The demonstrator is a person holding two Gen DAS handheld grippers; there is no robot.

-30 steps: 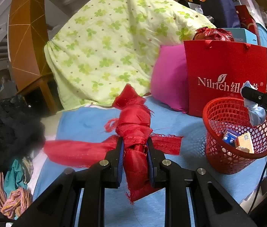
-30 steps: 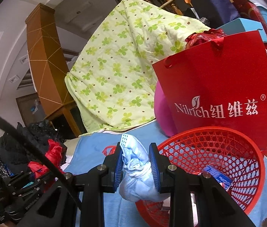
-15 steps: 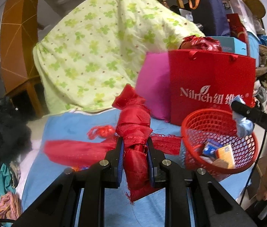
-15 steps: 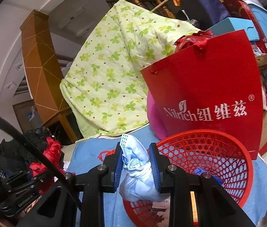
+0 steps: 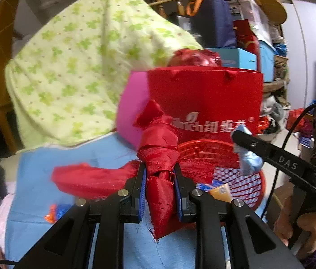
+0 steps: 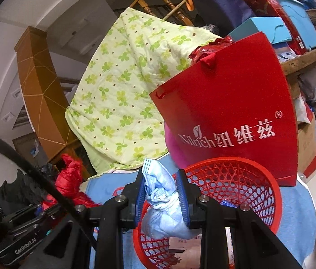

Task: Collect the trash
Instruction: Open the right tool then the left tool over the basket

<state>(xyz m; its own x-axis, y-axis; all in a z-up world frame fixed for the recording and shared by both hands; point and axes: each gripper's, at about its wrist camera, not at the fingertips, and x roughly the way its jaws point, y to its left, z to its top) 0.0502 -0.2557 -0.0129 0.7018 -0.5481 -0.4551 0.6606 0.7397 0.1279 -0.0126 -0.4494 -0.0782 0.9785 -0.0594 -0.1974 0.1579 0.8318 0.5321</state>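
Both 2 grippers' jaws pinch soft, light trash mid-bundle: left gripper (image 5: pixel 159 187) holds red cloth (image 5: pixel 159 161), right gripper (image 6: pixel 162 194) blue wad (image 6: pixel 164 204), above the basket (image 6: pixel 270 192).

Red gift bag (image 5: pixel 205 98): lettering partly covered by red cloth (image 5: pixel 160 157), centre frame. Red mesh basket (image 6: pixel 243 192): contents mostly hidden behind right gripper (image 6: pixel 162 198). Green-patterned quilt (image 5: pixel 79 71), upper left: motion-blurred.

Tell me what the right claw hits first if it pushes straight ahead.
Probably the red basket: the right claw, shut on the blue cloth, points over its near rim. Past that stands the red bag. Depth is unclear.
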